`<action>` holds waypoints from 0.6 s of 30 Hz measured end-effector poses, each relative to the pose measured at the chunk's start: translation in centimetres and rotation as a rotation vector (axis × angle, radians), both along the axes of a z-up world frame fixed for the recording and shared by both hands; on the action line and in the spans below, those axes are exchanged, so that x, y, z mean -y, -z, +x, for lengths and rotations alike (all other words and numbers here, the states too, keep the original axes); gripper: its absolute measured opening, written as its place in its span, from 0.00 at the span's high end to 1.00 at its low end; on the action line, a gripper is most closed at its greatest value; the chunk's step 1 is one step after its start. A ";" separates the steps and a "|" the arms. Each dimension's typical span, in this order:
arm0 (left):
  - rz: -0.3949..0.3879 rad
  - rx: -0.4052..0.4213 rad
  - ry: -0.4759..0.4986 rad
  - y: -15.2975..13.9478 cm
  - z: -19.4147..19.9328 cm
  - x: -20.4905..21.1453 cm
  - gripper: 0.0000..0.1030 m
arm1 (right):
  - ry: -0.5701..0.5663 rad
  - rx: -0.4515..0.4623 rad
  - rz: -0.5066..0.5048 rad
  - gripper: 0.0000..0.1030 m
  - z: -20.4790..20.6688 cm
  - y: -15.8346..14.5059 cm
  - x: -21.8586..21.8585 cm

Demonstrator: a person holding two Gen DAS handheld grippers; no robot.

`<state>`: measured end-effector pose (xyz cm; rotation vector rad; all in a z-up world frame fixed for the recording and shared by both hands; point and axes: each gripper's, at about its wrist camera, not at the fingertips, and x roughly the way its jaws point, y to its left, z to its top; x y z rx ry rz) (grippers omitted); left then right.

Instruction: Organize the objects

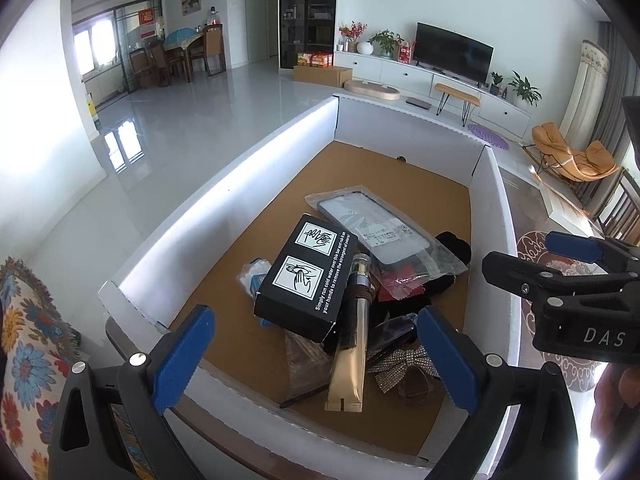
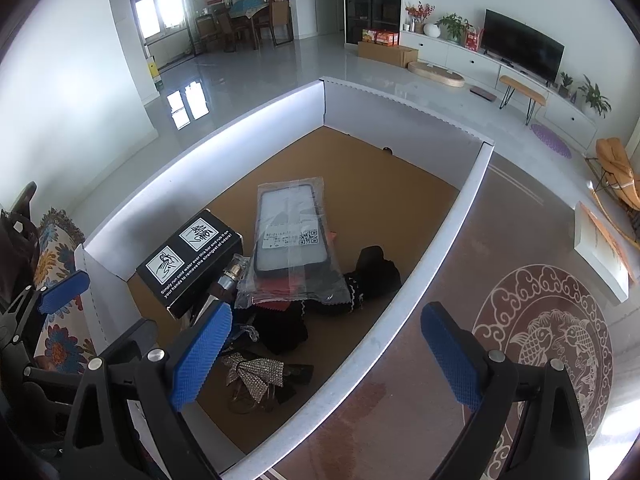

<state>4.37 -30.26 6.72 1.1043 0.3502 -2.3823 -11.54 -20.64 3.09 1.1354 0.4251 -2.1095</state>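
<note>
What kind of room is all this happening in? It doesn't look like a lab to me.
It looks like a home living room: a television stands on a low white cabinet, a dining table with chairs sits further back, and an orange rocking chair stands by the curtains.

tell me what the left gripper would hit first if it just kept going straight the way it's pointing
Most likely the black cardboard box with white hand-washing pictograms, which sits highest on the pile between the open left gripper's blue pads. The gold tube beside it lies lower. Depth is hard to judge through the fisheye.
</note>
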 end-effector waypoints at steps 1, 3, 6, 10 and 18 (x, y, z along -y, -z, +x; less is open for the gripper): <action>-0.006 -0.001 -0.004 -0.1 0.0 0.0 0.00 | 0.000 -0.001 -0.002 0.07 0.0 0.0 0.0; -0.020 -0.002 -0.009 -0.2 0.0 0.0 0.00 | 0.000 -0.002 -0.003 0.07 0.0 -0.1 0.0; -0.026 -0.003 -0.012 -0.3 0.0 0.1 0.00 | -0.001 0.000 -0.003 0.07 -0.1 -0.1 0.0; -0.027 -0.003 -0.017 -0.3 0.0 0.2 0.00 | -0.005 0.004 -0.001 0.07 0.0 -0.1 0.2; -0.035 -0.004 -0.027 -0.4 0.0 0.4 0.00 | -0.013 0.007 0.017 0.07 0.1 -0.2 0.8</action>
